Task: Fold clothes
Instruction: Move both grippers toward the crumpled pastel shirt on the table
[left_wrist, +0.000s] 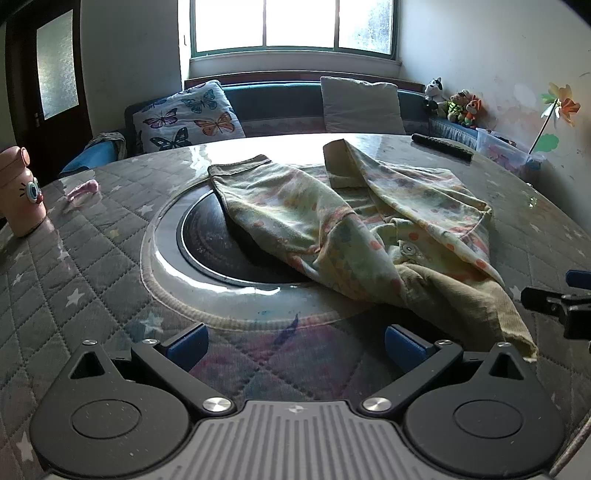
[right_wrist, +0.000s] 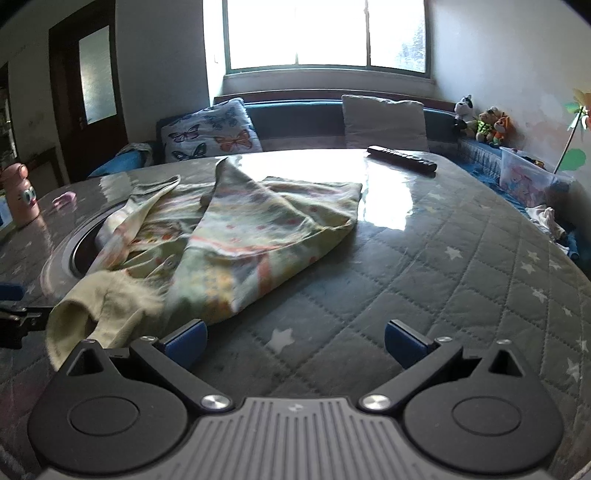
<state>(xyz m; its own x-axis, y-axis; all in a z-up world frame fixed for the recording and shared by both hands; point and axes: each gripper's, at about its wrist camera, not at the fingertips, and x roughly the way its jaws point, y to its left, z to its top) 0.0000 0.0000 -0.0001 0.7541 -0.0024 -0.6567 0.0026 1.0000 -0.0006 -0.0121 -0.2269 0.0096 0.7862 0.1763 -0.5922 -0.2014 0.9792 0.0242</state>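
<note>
On the quilted round table (left_wrist: 92, 258) lies a rumpled garment (left_wrist: 332, 229).

- Your right gripper (right_wrist: 295, 341) hangs over the quilted star-print table cover (right_wrist: 424, 266), jaws spread wide with nothing between them.
- The crumpled pastel-print garment (right_wrist: 240, 236) lies ahead to your left, partly over the round dark inset (right_wrist: 79, 251).
- A black remote control (right_wrist: 402, 158) rests near the table's far edge.

Garment (left_wrist: 354, 229) mid-table (left_wrist: 92, 258) — cup (left_wrist: 22, 192) far left, remote (left_wrist: 441, 146) behind — sofa (left_wrist: 280, 107) beyond.
</note>
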